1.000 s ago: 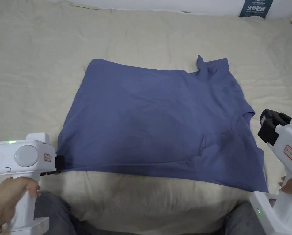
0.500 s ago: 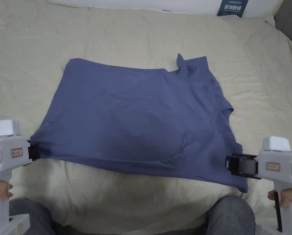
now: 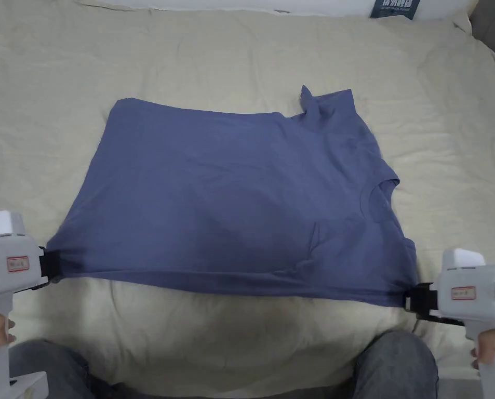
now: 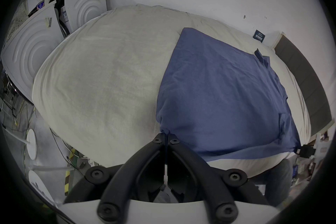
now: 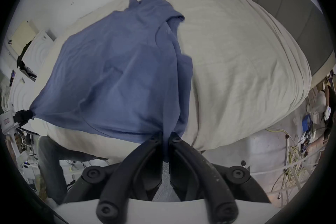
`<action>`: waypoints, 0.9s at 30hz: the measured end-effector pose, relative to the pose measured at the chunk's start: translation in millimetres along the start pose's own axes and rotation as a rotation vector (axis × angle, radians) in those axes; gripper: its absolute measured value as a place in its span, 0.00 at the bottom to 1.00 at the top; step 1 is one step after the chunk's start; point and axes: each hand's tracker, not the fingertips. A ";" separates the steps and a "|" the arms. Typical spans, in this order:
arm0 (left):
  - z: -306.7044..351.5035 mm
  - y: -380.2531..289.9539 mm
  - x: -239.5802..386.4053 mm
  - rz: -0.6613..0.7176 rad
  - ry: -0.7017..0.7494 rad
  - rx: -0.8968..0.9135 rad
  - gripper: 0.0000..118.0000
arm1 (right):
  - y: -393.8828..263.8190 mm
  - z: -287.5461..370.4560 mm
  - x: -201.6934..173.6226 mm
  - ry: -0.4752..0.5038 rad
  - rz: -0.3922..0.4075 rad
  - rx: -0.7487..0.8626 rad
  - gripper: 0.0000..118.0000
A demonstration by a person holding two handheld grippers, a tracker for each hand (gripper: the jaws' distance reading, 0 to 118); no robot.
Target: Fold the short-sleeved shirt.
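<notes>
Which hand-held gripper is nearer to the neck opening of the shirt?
Right. The right hand-held gripper grips the shirt corner just below the neck opening; the left hand-held gripper holds the far hem corner.

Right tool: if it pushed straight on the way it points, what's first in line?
The shirt itself. The right tool is shut on the shirt's near corner and points across it toward the left tool, so it would bunch cloth first. Depth beyond that is unclear.
</notes>
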 end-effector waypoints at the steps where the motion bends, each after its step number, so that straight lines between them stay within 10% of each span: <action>1: 2.4 6.1 -0.8 0.033 -0.003 -0.001 0.01 | 6.1 11.1 2.2 0.019 -0.006 0.018 0.08; 17: -107.5 175.1 58.0 0.053 0.049 0.060 0.02 | 208.8 -40.4 -28.4 -0.138 -0.005 0.148 0.08; 22: -161.7 189.8 67.0 0.039 0.178 0.052 0.34 | 244.6 -90.5 -23.4 -0.168 -0.032 0.102 0.09; 25: -173.7 190.3 66.4 0.032 0.172 0.042 0.47 | 253.9 -109.8 -17.8 -0.141 -0.090 0.087 0.21; 27: -171.9 187.3 64.5 0.034 0.149 0.062 0.69 | 255.8 -110.0 -16.9 -0.145 -0.095 0.106 0.63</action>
